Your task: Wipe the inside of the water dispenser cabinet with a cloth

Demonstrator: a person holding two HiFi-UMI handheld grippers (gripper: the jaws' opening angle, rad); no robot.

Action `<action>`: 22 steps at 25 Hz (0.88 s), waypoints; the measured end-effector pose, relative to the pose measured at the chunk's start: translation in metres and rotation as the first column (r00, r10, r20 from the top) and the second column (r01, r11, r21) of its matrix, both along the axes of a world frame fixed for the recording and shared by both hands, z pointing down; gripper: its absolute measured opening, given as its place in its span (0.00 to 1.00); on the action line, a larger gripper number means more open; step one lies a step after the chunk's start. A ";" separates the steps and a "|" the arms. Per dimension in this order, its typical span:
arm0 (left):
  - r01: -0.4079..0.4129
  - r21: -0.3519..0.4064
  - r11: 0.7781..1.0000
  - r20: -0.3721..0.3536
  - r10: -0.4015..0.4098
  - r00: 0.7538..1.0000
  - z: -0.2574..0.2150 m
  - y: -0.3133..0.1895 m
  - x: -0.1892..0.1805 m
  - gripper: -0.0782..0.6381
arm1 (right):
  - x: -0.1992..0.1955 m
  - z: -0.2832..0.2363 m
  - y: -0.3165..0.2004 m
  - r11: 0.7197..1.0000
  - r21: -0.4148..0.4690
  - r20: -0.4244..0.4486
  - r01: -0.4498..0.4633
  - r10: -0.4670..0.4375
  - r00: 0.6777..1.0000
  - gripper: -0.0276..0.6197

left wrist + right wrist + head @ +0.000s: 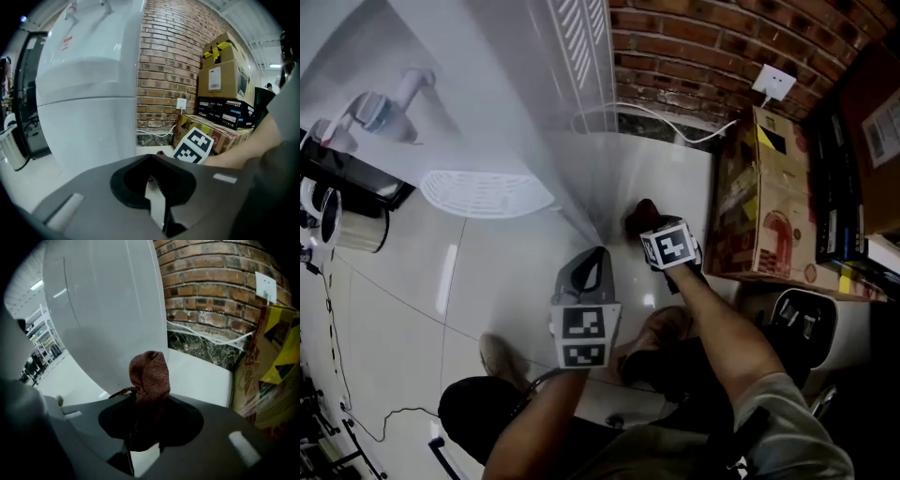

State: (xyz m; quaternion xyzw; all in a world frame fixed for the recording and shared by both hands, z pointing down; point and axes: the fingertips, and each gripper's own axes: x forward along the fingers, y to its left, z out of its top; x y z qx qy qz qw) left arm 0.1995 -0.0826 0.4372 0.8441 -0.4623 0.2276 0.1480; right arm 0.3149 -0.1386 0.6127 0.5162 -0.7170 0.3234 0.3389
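The white water dispenser (487,94) stands at the upper left of the head view, with its taps and drip tray (483,192) facing left. Its plain white side fills the left gripper view (89,93) and the right gripper view (108,310); the cabinet's inside is hidden. My right gripper (645,227) is low by the dispenser's corner, shut on a bunched brown cloth (150,376) that sticks up past the jaws (640,214). My left gripper (592,255) hangs just left of it, shut and empty (150,180). The right gripper's marker cube (194,145) shows beyond the left jaws.
A brick wall (703,47) with a white socket (773,84) and cable (656,117) runs behind. Stacked cardboard boxes (764,202) stand close on the right. White tiled floor (469,281) lies below, with the person's feet (502,356) on it. Dark equipment (347,183) sits at the far left.
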 end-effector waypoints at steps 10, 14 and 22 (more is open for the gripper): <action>-0.015 0.021 1.000 -0.023 0.016 1.000 -0.010 0.005 0.007 0.11 | 0.028 0.103 0.028 0.963 -0.265 -0.016 -0.059 0.057 0.998 0.36; 0.000 0.015 1.000 -0.019 0.001 1.000 -0.013 0.007 0.001 0.11 | 0.027 0.112 0.033 0.955 -0.286 0.018 -0.076 0.084 0.996 0.47; 0.001 0.117 0.993 -0.056 0.005 0.998 -0.072 0.016 0.002 0.11 | 0.046 0.007 0.011 0.986 -0.118 0.050 -0.114 0.121 0.991 0.50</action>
